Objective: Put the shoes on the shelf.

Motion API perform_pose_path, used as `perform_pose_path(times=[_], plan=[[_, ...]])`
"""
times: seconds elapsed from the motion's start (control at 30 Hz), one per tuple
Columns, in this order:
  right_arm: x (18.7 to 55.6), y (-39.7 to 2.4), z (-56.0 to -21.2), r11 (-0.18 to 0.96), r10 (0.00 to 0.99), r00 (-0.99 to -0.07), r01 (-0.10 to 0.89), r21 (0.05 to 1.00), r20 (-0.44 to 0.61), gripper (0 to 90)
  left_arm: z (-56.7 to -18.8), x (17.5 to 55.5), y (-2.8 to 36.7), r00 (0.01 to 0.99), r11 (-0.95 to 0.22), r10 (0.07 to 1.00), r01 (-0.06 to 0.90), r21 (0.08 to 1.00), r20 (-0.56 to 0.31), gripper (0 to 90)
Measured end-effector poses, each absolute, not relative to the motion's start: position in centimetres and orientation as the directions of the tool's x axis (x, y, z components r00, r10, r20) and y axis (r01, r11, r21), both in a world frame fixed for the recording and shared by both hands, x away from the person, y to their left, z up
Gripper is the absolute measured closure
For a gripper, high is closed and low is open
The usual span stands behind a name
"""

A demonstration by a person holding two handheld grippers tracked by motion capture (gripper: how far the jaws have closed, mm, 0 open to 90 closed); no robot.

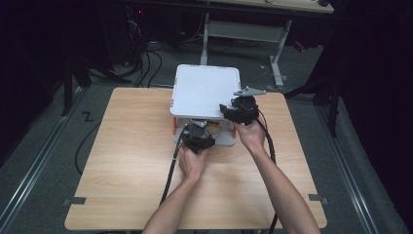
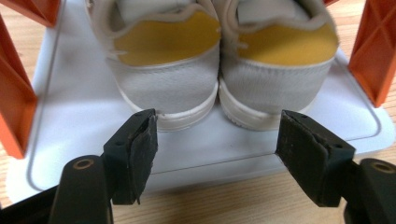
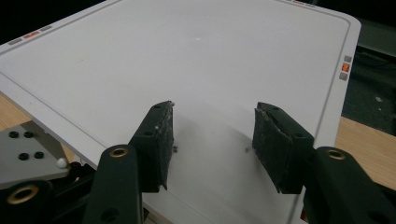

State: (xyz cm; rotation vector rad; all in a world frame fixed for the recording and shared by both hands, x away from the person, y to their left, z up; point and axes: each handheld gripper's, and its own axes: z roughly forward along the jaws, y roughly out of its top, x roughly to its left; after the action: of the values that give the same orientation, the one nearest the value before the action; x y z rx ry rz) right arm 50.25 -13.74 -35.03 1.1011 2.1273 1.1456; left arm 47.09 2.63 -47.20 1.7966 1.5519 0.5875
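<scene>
Two white shoes (image 2: 215, 70), yellow linings, heels outward

- The high view looks from above the person's side, forward and down on the wooden table (image 1: 131, 161), far enough to take in the whole table and floor around it.
- The left gripper view sits low and very near, facing level at the heels of two shoes (image 2: 219, 79) on the lower shelf (image 2: 70, 102).
- The right gripper view looks down along its jaws, close over the white top shelf (image 3: 187, 60).
- The high view shares this two-shelf rack (image 1: 204, 90) with both gripper views.
</scene>
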Motion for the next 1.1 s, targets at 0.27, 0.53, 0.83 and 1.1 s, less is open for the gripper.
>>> perform_pose_path(times=[0.27,0.53,0.83,1.1], plan=[[50.3,-13.8,-35.0,0.323,0.829,-0.558,0.429,0.844,-0.034,48.2,-46.1,45.8,4.2,0.268,-0.108,0.958,0.665,0.739,-0.101,29.3],[50.1,-13.8,-34.9,0.315,0.835,-0.55,0.43,0.846,-0.031,49.4,-43.6,44.0,5.9,0.349,-0.156,0.933,0.603,0.783,-0.083,31.7],[49.6,-14.5,-34.7,0.308,0.834,-0.551,0.434,0.847,-0.021,49.2,-42.1,42.9,7.8,0.374,-0.163,0.923,0.593,0.788,-0.091,33.2],[49.1,-15.5,-34.1,0.299,0.833,-0.553,0.432,0.851,-0.013,49.4,-40.9,41.9,8.6,0.394,-0.102,0.905,0.564,0.819,-0.159,29.3]])
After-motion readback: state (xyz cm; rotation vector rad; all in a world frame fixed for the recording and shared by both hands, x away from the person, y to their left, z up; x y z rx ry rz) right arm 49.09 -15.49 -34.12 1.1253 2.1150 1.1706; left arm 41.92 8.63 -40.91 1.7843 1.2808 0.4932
